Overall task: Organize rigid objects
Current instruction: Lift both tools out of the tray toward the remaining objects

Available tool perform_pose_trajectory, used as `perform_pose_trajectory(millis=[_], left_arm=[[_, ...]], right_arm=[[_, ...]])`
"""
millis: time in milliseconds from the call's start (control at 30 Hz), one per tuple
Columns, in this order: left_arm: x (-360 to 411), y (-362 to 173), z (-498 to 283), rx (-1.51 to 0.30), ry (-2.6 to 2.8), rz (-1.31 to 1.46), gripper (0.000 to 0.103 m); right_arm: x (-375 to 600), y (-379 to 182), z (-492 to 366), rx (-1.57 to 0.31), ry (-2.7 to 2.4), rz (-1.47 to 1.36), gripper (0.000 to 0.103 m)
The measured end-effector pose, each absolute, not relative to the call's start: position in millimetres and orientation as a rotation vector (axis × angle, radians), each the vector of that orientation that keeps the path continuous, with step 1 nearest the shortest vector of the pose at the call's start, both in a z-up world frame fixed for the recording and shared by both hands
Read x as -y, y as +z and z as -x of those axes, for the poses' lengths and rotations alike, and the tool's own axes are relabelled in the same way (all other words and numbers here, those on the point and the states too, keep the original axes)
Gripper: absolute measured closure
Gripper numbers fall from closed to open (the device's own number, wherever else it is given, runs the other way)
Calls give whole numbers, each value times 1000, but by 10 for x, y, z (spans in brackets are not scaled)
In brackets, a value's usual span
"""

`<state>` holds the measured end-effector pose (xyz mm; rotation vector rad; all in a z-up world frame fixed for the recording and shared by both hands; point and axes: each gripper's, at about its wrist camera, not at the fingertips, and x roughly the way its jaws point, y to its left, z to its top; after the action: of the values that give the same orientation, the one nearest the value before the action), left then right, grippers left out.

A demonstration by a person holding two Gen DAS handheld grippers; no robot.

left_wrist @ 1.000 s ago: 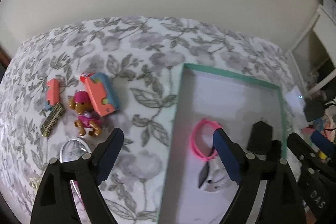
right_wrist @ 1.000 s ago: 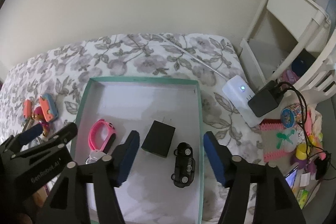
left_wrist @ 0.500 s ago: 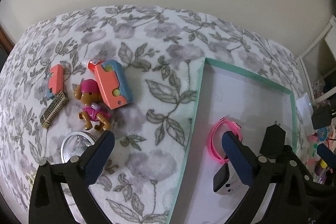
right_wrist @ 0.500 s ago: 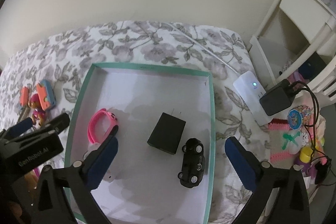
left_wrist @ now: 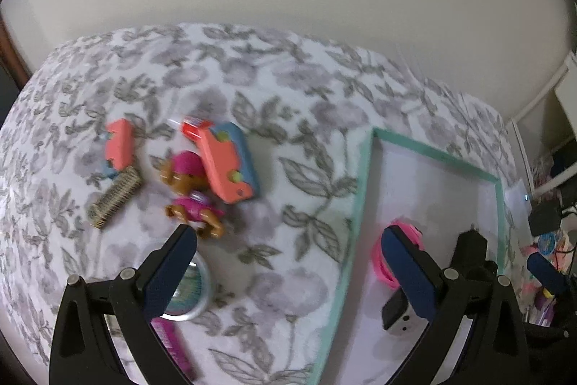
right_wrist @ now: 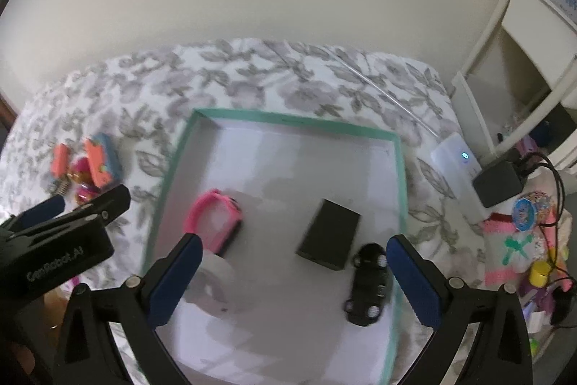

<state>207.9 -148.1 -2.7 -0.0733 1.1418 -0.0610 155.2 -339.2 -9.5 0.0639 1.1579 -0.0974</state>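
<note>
Looking steeply down from each wrist: left over the floral blanket (left_wrist: 288, 168), right over the green-rimmed tray (right_wrist: 288, 118), sharing both.

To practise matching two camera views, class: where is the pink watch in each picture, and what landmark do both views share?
Left wrist view: pink watch at lower right, inside the tray, partly hidden behind a gripper finger.
Right wrist view: pink watch left of centre, inside the tray, left of the black charger.
Shared landmark: the tray's green rim.
</note>
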Motion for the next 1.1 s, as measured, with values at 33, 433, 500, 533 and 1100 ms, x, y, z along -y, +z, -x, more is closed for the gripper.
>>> perform_pose_trajectory(millis=[33, 433, 500, 533, 1100], left_arm=[[1421, 5, -2073, -1130, -51, 73, 1], [435, 358, -1816, -979, 144, 251, 1], [310, 352, -1746, -982, 174, 274, 1], [241, 350, -1710, -987, 192, 287, 1], [-674, 344, -1113, -1008, 306, 379, 1]], right_arm=[[3365, -67, -1550, -1144, -87, -73, 0], [2848, 231, -1450, -982, 43, -65, 0], [2717, 246, -1440, -974, 69, -34, 0], [2659, 239, -1444, -987, 81, -22, 0], [1763, 197, -1273, -1078, 290, -6, 0]])
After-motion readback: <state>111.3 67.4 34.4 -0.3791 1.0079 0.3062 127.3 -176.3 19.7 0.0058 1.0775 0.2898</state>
